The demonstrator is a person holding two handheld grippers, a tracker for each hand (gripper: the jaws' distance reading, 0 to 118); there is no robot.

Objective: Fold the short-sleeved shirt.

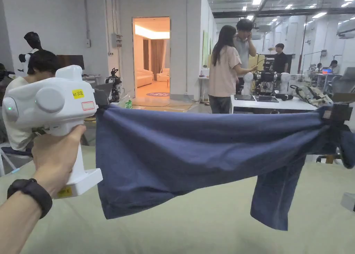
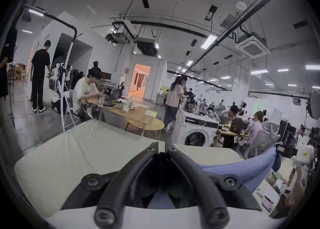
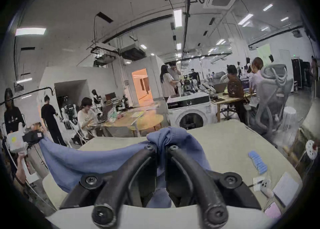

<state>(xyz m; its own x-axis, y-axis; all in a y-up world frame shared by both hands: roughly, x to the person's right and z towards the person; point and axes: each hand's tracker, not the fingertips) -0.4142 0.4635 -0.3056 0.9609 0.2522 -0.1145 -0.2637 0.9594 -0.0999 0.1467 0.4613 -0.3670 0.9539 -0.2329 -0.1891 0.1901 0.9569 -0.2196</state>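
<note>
You hold the shirt (image 1: 194, 150) up in the air between your two tools, stretched wide above the table (image 1: 194, 230). The left tool (image 1: 98, 107) grips one end of the cloth; in the left gripper view its jaws are closed together, with blue cloth between them lower down. The right tool (image 1: 329, 114) grips the other end, at the right edge of the head view; in the right gripper view its jaws are closed on a bunch of cloth that stands up past the tips. So both tools are narrow and both hold the shirt.

The top edge runs almost straight from tool to tool and sags only a little. The main part hangs below it, and no part of it seems to touch the table. On your right side a narrower piece hangs lower than the rest; I cannot tell if it is a sleeve or a twisted corner.

I judge that you are at the spreading step: the shirt is lifted and opened, but it is not yet laid flat, and no fold is made. The next move asks you to lower both tools together at the same height, so that the bottom edge meets the table first and the cloth rolls out flat. Keep the tension between the tools, otherwise the middle will wrinkle. Watch the low piece on the right, because it may fold under the body of the shirt.
</note>
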